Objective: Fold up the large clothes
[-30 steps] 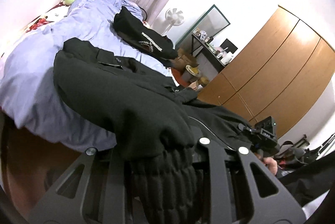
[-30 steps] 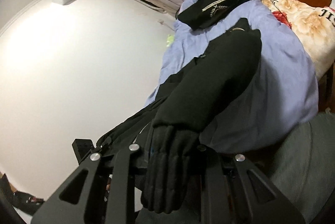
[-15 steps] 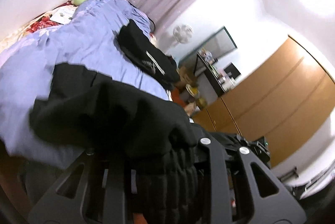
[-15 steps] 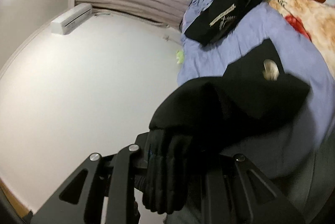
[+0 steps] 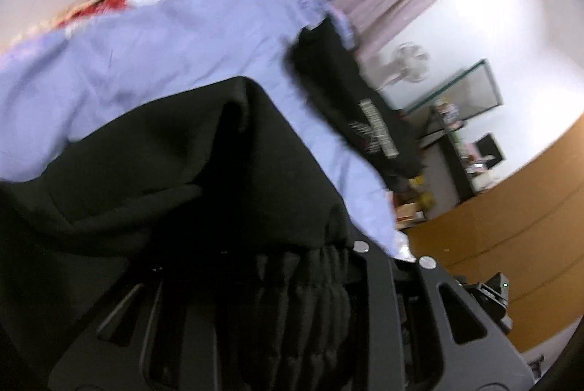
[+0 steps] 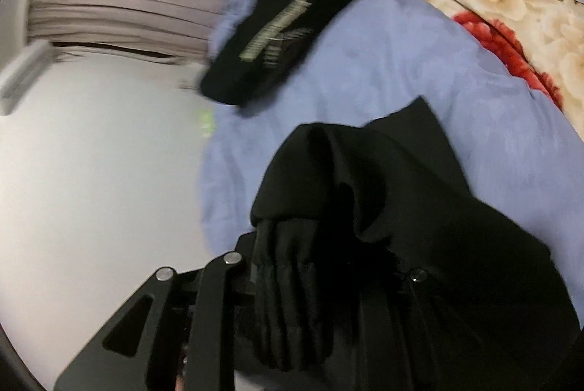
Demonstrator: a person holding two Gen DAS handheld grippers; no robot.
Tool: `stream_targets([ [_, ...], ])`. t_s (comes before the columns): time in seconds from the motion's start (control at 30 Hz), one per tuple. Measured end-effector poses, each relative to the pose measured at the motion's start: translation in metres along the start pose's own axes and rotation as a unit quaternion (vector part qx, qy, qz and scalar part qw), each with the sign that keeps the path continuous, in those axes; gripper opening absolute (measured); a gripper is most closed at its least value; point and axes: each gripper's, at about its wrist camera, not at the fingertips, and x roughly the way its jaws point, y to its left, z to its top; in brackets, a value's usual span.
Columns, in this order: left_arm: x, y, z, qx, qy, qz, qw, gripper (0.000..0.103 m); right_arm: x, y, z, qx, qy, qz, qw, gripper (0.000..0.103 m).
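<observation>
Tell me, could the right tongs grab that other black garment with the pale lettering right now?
Probably not as things stand. The right tongs are shut on the black jacket, and the printed garment lies farther up the blue blanket. They would have to let go first.

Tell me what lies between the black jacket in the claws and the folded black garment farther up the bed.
Only bare lilac bedsheet separates the black jacket from the folded black garment, clearest in the right wrist view.

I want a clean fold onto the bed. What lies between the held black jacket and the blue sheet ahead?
Nothing visible: the black jacket has bare blue sheet ahead; the other black garment lies farther off, apart.
</observation>
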Motion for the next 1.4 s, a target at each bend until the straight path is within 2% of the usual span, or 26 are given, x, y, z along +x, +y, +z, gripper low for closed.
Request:
stream_targets([
  [0.07, 0.023, 0.016, 0.001, -0.008, 0.007, 0.013, 0.9999, 0.028, 0.030, -0.010, 0.009, -0.009, 0.002, -0.025, 1.000, 0.020],
  [0.23, 0.064, 0.036, -0.006, 0.035, -0.003, 0.053, 0.9980, 0.030, 0.082, -0.023, 0.024, -0.048, 0.008, -0.073, 0.996, 0.020],
  [0.37, 0.089, 0.050, -0.013, 0.047, 0.001, 0.063, 0.9969, 0.031, 0.116, -0.049, 0.028, -0.057, 0.018, -0.085, 0.995, 0.019],
  [0.5, 0.101, 0.053, -0.009, 0.048, 0.014, 0.076, 0.9958, 0.032, 0.127, -0.052, 0.032, -0.055, 0.030, -0.101, 0.993, 0.019],
  [0.6, 0.094, 0.042, -0.006, 0.062, 0.026, 0.086, 0.9941, 0.033, 0.117, -0.035, 0.030, -0.066, 0.044, -0.111, 0.991, 0.022],
  [0.63, 0.089, 0.037, -0.005, 0.068, 0.028, 0.086, 0.9935, 0.036, 0.108, -0.027, 0.029, -0.071, 0.045, -0.109, 0.990, 0.027],
  [0.7, 0.079, 0.024, -0.002, 0.084, 0.031, 0.082, 0.9926, 0.047, 0.092, -0.011, 0.027, -0.089, 0.038, -0.101, 0.990, 0.031],
  [0.73, 0.070, 0.015, -0.001, 0.099, 0.028, 0.077, 0.9917, 0.059, 0.082, -0.001, 0.024, -0.105, 0.035, -0.095, 0.989, 0.036],
  [0.8, 0.055, -0.001, 0.001, 0.136, 0.020, 0.084, 0.9870, 0.068, 0.068, 0.018, 0.019, -0.143, 0.036, -0.100, 0.984, 0.039],
  [0.83, 0.050, -0.006, 0.002, 0.148, 0.024, 0.082, 0.9853, 0.068, 0.061, 0.030, 0.016, -0.169, 0.041, -0.111, 0.978, 0.041],
  [0.9, 0.041, -0.015, 0.006, 0.173, 0.041, 0.077, 0.9811, 0.069, 0.049, 0.049, 0.009, -0.216, 0.050, -0.123, 0.967, 0.053],
  [1.0, 0.035, -0.024, 0.014, 0.189, 0.063, 0.070, 0.9774, 0.070, 0.034, 0.062, 0.004, -0.266, 0.058, -0.139, 0.952, 0.061],
  [1.03, 0.033, -0.024, 0.015, 0.191, 0.068, 0.070, 0.9768, 0.070, 0.031, 0.066, 0.004, -0.280, 0.063, -0.140, 0.948, 0.069],
  [1.07, 0.033, -0.025, 0.017, 0.190, 0.073, 0.067, 0.9767, 0.070, 0.027, 0.069, 0.003, -0.293, 0.066, -0.139, 0.944, 0.072],
  [1.2, 0.031, -0.031, 0.027, 0.195, 0.103, 0.043, 0.9744, 0.073, 0.011, 0.081, 0.005, -0.333, 0.082, -0.126, 0.931, 0.074],
  [1.23, 0.029, -0.035, 0.031, 0.207, 0.103, 0.049, 0.9717, 0.077, 0.009, 0.086, 0.005, -0.342, 0.085, -0.123, 0.928, 0.075],
  [1.3, 0.023, -0.047, 0.043, 0.240, 0.092, 0.055, 0.9648, 0.078, 0.009, 0.096, 0.004, -0.363, 0.088, -0.123, 0.919, 0.076],
  [1.4, 0.019, -0.058, 0.057, 0.254, 0.094, 0.043, 0.9615, 0.079, 0.009, 0.108, 0.002, -0.381, 0.081, -0.113, 0.914, 0.076],
])
